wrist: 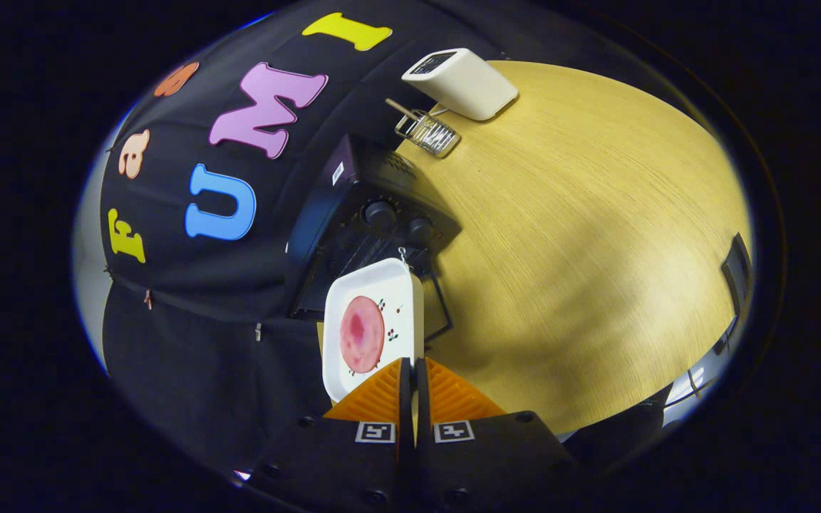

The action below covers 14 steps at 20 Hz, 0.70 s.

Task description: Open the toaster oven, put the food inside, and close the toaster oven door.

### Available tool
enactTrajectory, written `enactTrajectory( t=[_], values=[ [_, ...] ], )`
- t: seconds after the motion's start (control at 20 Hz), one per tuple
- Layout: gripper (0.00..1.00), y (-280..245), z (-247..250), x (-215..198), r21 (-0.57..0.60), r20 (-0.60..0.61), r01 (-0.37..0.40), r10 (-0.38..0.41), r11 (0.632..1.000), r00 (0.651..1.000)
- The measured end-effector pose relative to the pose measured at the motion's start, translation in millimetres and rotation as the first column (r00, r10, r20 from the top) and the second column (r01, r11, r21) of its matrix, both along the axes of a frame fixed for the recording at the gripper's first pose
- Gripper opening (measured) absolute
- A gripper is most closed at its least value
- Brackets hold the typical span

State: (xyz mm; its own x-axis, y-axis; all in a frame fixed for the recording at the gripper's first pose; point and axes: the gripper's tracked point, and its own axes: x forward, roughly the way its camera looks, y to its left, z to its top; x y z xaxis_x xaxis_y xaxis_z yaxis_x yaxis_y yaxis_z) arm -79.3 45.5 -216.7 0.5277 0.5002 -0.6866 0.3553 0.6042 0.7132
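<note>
1. Gripper view: we see the gripper (412,374) with its two fingers drawn almost together, only a thin slit between them.
2. The near edge of a white square plate (371,320) sits in that slit; both fingers press on the rim, so we call it grasped.
3. The plate stands out ahead of the fingers, extending from the fingertips toward the oven; the whole scene looks rolled in this view, so we cannot tell the plate's true tilt.
4. On the plate lies the food, a round pink slice (362,334) with a darker pink centre. It lies just ahead of the fingertips, slightly toward the booth-wall side of the slit, not touching the fingers.
5. Small printed marks dot the plate next to the slice.
6. Beyond the plate stands the black toaster oven (353,214). Its door (435,303) hangs open, the frame showing beside the plate on the table side.
7. The plate's far corner overlaps the oven's front opening; whether it is already inside the cavity we cannot tell.
8. Two round knobs (400,222) sit on the oven's front panel, just beyond the plate's far edge.
9. The oven stands on a light wooden table (581,235), up against the black booth wall.
10. Farther along the table, well beyond the oven, there is a small wire rack (428,132), and just beside it a white box-shaped device (464,82).
</note>
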Motion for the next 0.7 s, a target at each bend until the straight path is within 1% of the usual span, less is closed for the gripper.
enactTrajectory(
  t=[0.2,0.4,0.55,0.7],
  values=[
    [0.05,39.6,-5.8,15.5,-0.013,0.011,-0.038,0.038,0.999,0.999],
    [0.05,68.3,-21.1,31.6,-0.051,0.005,-0.046,0.047,0.998,0.999],
    [0.05,81.9,-31.1,46.9,-0.079,0.024,-0.018,0.02,0.997,0.999],
    [0.05,91.2,-46.3,69.3,-0.102,0.046,0.05,-0.046,0.994,0.998]
  ],
)
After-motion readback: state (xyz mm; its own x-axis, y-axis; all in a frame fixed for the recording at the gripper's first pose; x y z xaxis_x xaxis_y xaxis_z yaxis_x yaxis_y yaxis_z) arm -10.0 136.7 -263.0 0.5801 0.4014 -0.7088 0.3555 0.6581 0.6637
